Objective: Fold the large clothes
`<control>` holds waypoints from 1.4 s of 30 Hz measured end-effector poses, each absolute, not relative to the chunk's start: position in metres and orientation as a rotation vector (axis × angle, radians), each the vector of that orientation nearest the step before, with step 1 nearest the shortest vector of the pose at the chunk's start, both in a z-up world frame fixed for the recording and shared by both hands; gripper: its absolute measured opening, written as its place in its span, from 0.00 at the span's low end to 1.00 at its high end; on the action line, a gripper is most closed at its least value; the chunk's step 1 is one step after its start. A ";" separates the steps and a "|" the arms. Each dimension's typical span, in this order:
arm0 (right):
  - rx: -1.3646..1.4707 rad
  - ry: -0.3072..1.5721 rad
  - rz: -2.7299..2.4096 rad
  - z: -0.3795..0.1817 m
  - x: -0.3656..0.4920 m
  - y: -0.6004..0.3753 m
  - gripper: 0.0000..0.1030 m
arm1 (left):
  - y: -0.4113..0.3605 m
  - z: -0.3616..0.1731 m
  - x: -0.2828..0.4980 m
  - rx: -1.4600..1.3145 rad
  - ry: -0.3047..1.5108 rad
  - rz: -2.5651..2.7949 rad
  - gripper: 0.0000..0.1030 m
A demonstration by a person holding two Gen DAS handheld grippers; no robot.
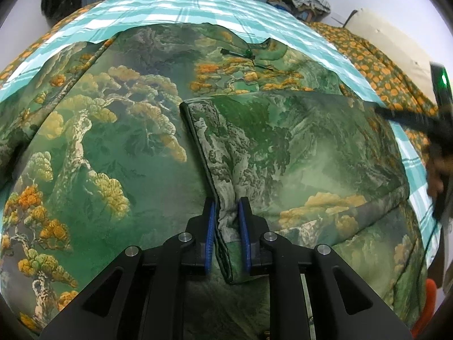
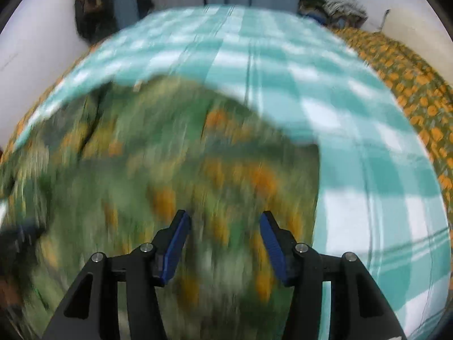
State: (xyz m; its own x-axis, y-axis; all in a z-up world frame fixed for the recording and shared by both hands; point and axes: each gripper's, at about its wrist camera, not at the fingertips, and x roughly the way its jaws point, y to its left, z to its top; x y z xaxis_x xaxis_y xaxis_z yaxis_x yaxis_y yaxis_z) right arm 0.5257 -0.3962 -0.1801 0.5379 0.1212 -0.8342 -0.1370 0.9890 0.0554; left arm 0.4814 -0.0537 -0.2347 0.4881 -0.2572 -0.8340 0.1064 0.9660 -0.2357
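Green silk-like fabric printed with pines, rocks and orange foliage fills most of both views: it is a large garment (image 1: 119, 147) spread across a bed covered with a teal-and-white checked sheet (image 1: 198, 2). In the left wrist view, the left gripper (image 1: 228, 212) has its blue-padded jaws drawn in on a dark-bound hem of the garment, a bunched ridge of cloth pinched between the pads; beyond the jaws that edge runs away up the middle, marking a folded-over panel (image 1: 297, 147) that lies to the right of the jaws on top of the flat layer. Far ahead of the jaws, near the garment's neckline, sits a small dark fastening (image 1: 240, 53). At the right edge a dark, blurred shape with a green light (image 1: 441, 85) is the right gripper's body. In the right wrist view, heavily smeared by motion, the right gripper (image 2: 225, 221) holds its jaws wide apart with nothing between them, above the garment (image 2: 170, 170), which stretches ahead and to the left of the jaws, while the bare checked sheet (image 2: 368, 170) lies to their right. An orange-patterned cover (image 2: 419, 107) borders the bed's far right side.
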 end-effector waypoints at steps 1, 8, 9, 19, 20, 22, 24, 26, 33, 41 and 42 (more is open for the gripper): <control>0.019 0.975 0.155 -0.177 0.536 -0.397 0.52 | -0.054 -0.235 0.482 -0.160 1.038 -0.222 0.16; 0.096 1.094 0.112 -0.237 0.576 -0.396 0.52 | -0.055 -0.236 0.479 -0.145 1.019 -0.218 0.16; 0.096 1.077 0.109 -0.239 0.571 -0.395 0.52 | -0.055 -0.236 0.478 -0.143 1.017 -0.217 0.16; 0.047 1.046 0.166 -0.224 0.489 -0.398 0.52 | -0.051 -0.237 0.476 -0.156 1.015 -0.220 0.17; 0.036 1.040 0.162 -0.223 0.476 -0.399 0.52 | -0.051 -0.237 0.476 -0.156 1.016 -0.220 0.17; 0.027 1.028 0.153 -0.219 0.450 -0.400 0.52 | -0.051 -0.237 0.476 -0.155 1.020 -0.219 0.17; 0.038 1.040 0.139 -0.222 0.435 -0.400 0.52 | -0.051 -0.237 0.477 -0.150 1.025 -0.217 0.17; 0.016 1.039 0.116 -0.226 0.433 -0.397 0.52 | -0.052 -0.235 0.478 -0.146 1.031 -0.215 0.18; -0.053 1.019 0.026 -0.216 0.429 -0.382 0.53 | -0.038 -0.200 0.442 -0.116 0.975 -0.172 0.50; 0.109 1.023 0.106 -0.183 0.389 -0.367 0.71 | 0.017 -0.178 0.390 -0.119 0.986 -0.118 0.65; 0.131 1.026 0.123 -0.180 0.386 -0.364 0.72 | 0.023 -0.175 0.387 -0.124 0.983 -0.104 0.66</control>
